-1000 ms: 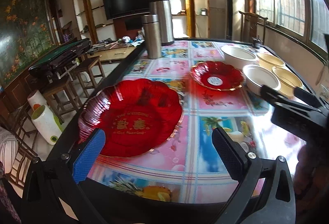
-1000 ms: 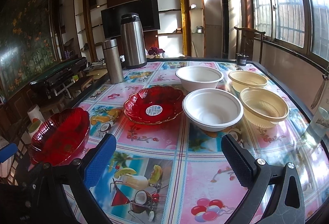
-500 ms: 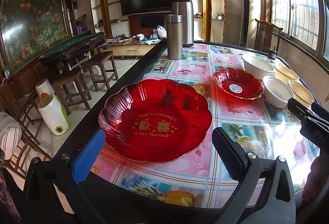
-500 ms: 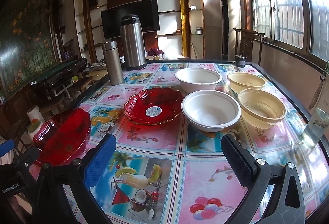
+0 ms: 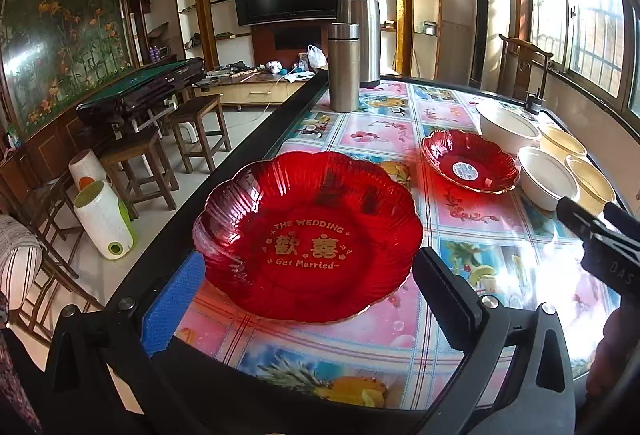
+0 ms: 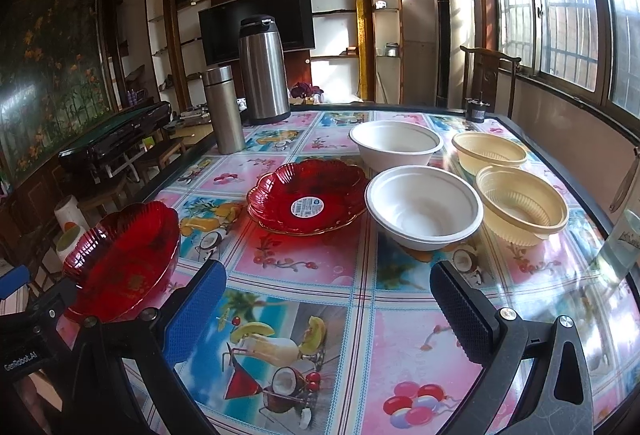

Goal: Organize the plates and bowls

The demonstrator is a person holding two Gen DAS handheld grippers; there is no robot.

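Two red plates are seen on the table [image 6: 352, 315]: a big one [image 5: 308, 235] and a small one [image 6: 306, 197]. Two white bowls [image 6: 424, 205] [image 6: 396, 143] are counted, and two yellow bowls [image 6: 520, 203] [image 6: 488, 151]. Two silver flasks are seen, one tall [image 6: 264, 71] and one thin [image 6: 224, 107].

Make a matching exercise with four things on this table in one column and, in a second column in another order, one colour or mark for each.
Things:
1. large plate
2. small plate
3. near bowl
4. tall flask

Marks:
A. round white sticker in the centre
B. plain white
C. gold lettering in the centre
D. steel body, black top

Pairs: 1-C, 2-A, 3-B, 4-D
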